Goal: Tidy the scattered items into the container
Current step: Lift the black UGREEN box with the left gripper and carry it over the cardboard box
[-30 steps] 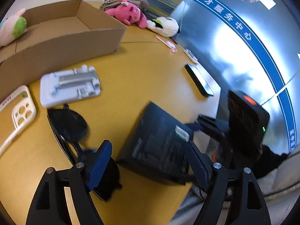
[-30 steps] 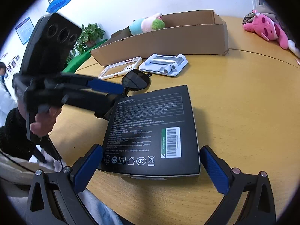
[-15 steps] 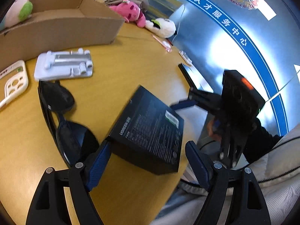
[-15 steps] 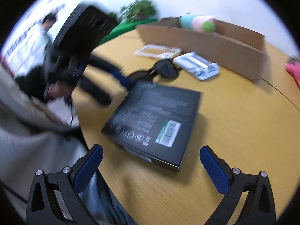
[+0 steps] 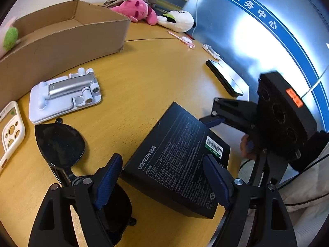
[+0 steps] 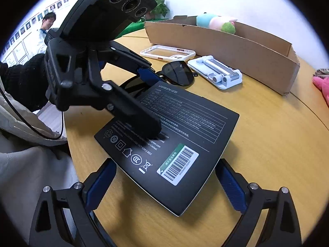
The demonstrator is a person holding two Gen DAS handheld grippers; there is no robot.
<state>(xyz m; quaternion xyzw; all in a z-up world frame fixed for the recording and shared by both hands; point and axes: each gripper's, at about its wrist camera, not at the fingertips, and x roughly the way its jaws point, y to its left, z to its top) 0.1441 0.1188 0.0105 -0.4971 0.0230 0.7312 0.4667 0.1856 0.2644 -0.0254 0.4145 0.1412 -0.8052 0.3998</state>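
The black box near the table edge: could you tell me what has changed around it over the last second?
Both grippers closed in on the black box: the left gripper now straddles one corner, the right gripper the barcode end, its jaws just narrowing, not yet gripping. The box turned slightly. Sunglasses, phone stand and cardboard box stayed put.

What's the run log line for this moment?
left tool: jaws just closing around black box | right tool: same | box: on table
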